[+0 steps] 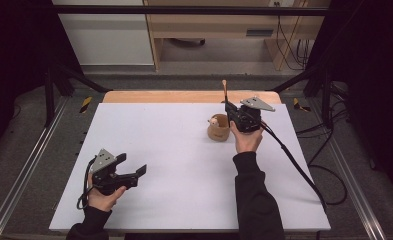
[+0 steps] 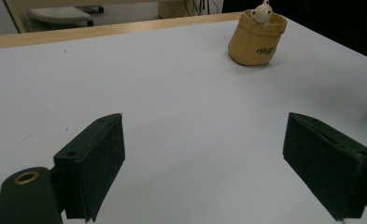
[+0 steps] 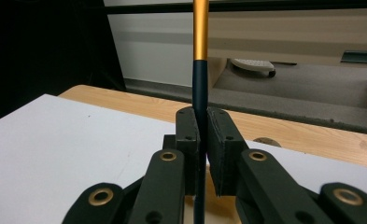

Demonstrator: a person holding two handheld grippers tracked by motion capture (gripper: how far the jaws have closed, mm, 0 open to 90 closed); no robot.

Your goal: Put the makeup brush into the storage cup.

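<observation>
While the left gripper (image 1: 134,172) rests at the table's (image 1: 184,200) seven o'clock with jaws spread wide and bare, the right gripper (image 1: 227,107) at one o'clock clamps a slim black-and-orange stick (image 3: 200,70) upright, just beside the tan cup (image 1: 218,129) holding a small figure (image 2: 261,12).

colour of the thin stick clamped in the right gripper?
Dark navy lower part, orange-gold above; the right gripper view shows the thin stick best.
</observation>
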